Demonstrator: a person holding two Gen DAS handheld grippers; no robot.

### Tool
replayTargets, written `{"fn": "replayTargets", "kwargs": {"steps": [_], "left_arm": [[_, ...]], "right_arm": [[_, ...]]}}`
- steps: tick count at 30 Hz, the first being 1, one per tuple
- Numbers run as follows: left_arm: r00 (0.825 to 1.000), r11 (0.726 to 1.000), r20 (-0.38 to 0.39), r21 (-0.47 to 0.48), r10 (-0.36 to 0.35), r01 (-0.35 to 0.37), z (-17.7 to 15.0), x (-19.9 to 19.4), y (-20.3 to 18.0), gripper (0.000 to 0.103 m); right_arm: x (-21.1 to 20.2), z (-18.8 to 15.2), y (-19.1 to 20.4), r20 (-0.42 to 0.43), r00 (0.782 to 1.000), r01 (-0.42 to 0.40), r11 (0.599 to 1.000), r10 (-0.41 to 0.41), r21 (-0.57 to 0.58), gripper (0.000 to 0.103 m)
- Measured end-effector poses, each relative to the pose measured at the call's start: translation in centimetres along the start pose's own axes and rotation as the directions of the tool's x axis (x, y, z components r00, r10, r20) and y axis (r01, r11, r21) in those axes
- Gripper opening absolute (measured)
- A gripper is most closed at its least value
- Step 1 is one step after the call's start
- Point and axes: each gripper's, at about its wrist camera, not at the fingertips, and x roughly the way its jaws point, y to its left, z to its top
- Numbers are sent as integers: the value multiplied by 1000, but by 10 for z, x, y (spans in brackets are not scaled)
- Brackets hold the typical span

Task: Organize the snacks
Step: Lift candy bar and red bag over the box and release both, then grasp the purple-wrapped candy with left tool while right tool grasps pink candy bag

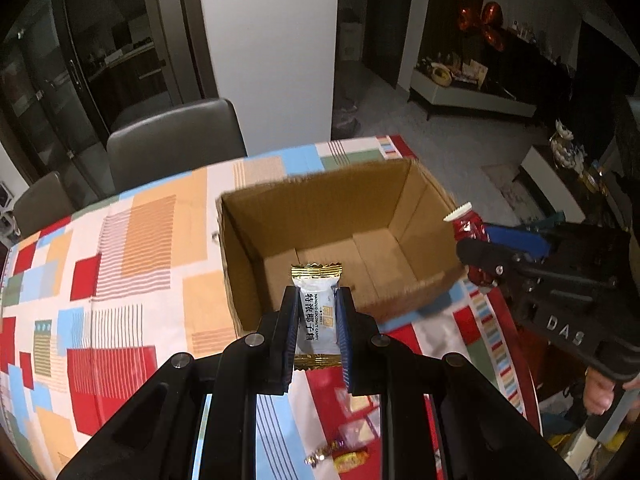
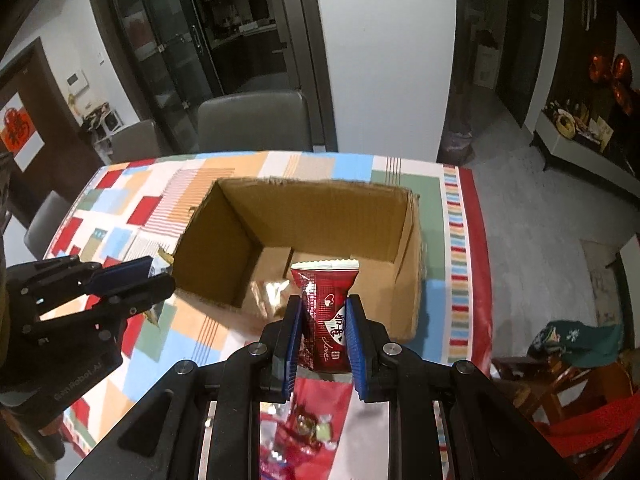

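An open cardboard box (image 1: 320, 200) stands on the patterned tablecloth; it also shows in the right wrist view (image 2: 224, 240). My left gripper (image 1: 318, 292) is shut on a white coconut candy packet (image 1: 317, 316) with gold ends, held over the box's near wall. My right gripper (image 2: 324, 300) is shut on a red candy packet (image 2: 326, 320), held at the box's near edge. From the left wrist view the right gripper (image 1: 476, 244) and the red packet (image 1: 466, 226) are at the box's right side. From the right wrist view the left gripper (image 2: 160, 274) is left of the box.
Loose wrapped candies (image 1: 340, 456) lie on the tablecloth (image 1: 120, 280) below my left gripper, and more (image 2: 312, 428) below my right one. Grey chairs (image 1: 176, 140) stand at the table's far side. The table's right edge (image 2: 476, 264) drops to the floor.
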Motion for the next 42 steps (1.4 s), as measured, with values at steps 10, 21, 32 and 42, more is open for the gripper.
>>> {"fn": "replayTargets", "kwargs": {"steps": [10,21,32,42], "left_arm": [[999,1000,44,-1,29,-29,18,25,6,19],[998,997,45,-60,45,-42,15,36,16,46],[995,999,92,-24,26,-24,-18,6,8,46],[999,1000,36,15,21,-22,-65,-13,1,46]], "right_arm": [[16,18,1,53,998,33,999,-32,-22,23],[24,18,-6,82,993,84,996,-82,-17,45],[11,-17,12,29,1000,3,999,-2,-41,45],[5,-57,22,-47,998,-37,998,35,-47,45]]}}
